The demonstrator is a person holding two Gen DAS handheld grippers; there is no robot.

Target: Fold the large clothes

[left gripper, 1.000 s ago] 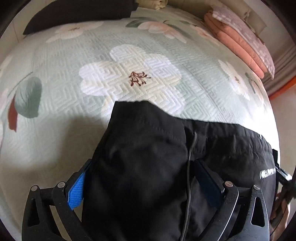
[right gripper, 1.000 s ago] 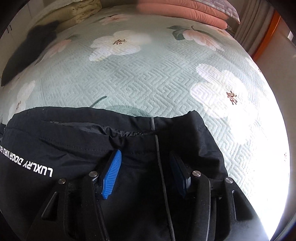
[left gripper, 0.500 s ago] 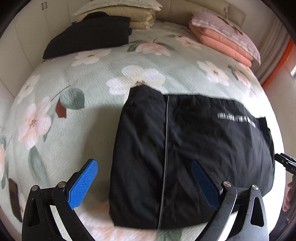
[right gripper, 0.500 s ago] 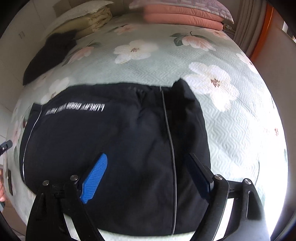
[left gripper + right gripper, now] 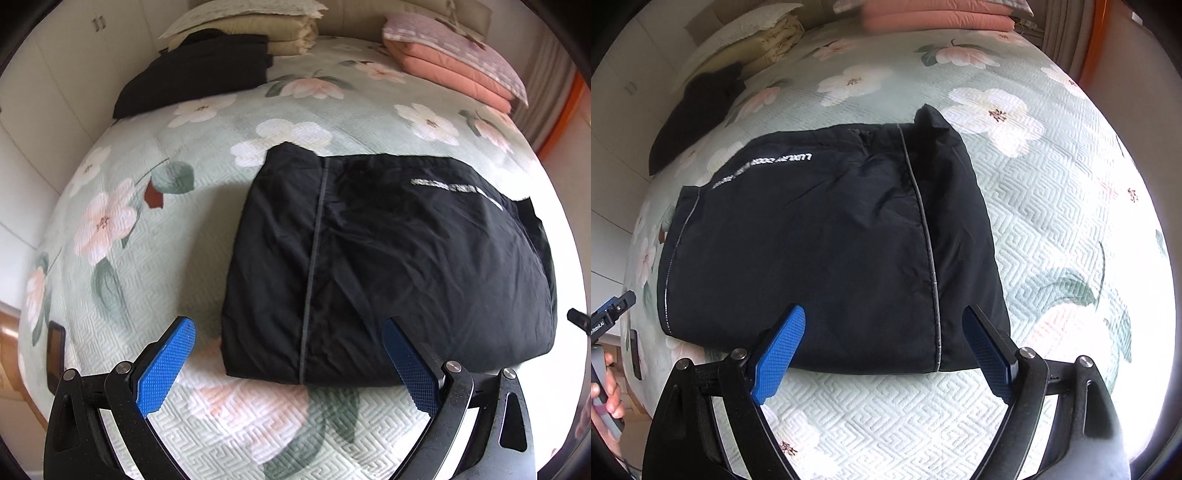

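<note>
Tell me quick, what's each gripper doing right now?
Left gripper: open, holding nothing, above the folded black garment.
Right gripper: open, holding nothing.

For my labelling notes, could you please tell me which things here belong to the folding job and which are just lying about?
Job:
- folded black garment
- left gripper, open
- right gripper, open

Lying about:
- black clothes pile
- beige bedding
- pink quilts
- dark phone at the bedspread edge
</note>
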